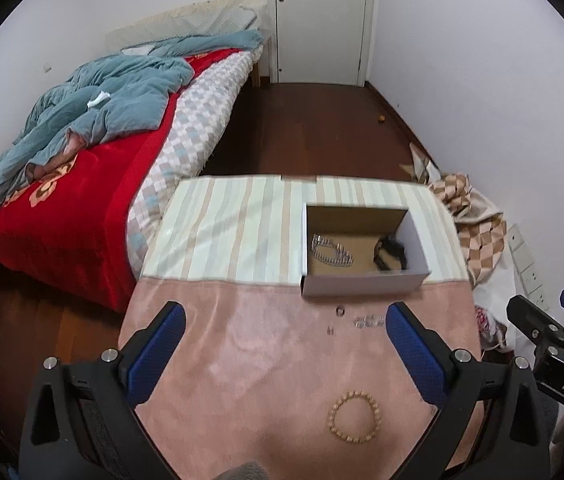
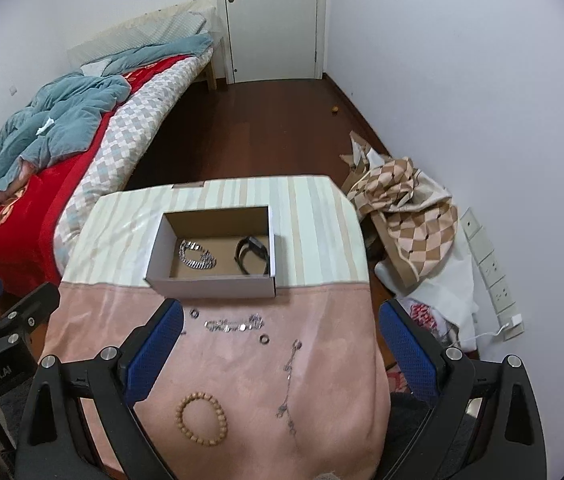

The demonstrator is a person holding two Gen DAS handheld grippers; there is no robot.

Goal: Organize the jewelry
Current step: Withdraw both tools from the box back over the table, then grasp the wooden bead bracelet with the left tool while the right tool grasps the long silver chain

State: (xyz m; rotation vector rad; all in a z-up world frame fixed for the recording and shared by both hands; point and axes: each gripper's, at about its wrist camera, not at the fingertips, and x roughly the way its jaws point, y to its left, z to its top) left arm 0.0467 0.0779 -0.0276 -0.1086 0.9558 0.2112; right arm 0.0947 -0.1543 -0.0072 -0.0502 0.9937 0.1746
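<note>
Jewelry is spread on the pink cloth (image 2: 322, 380) ahead of both grippers, and several slips are possible from here. The right gripper (image 2: 280, 344) is held wide apart with nothing between its fingers; the left gripper (image 1: 285, 346) is likewise spread and empty. Between the right fingers lie a wooden bead bracelet (image 2: 201, 418), a thin chain (image 2: 290, 388), a silver bracelet (image 2: 234, 325) and two small rings (image 2: 265, 339) (image 2: 194, 313). Beyond them stands the cardboard box (image 2: 214, 280), already holding a silver watch band (image 2: 198, 260) and a black band (image 2: 253, 261).

The chain is judged the hardest piece: it is thin and limp, so it may be pinched only partly and trail, or snag the cloth's nap. The rings may be squeezed out sideways by the broad pads. Soft cloth may be gathered in the jaws along with a piece and dragged, shifting its neighbours. The light box may be nudged during a drop.
</note>
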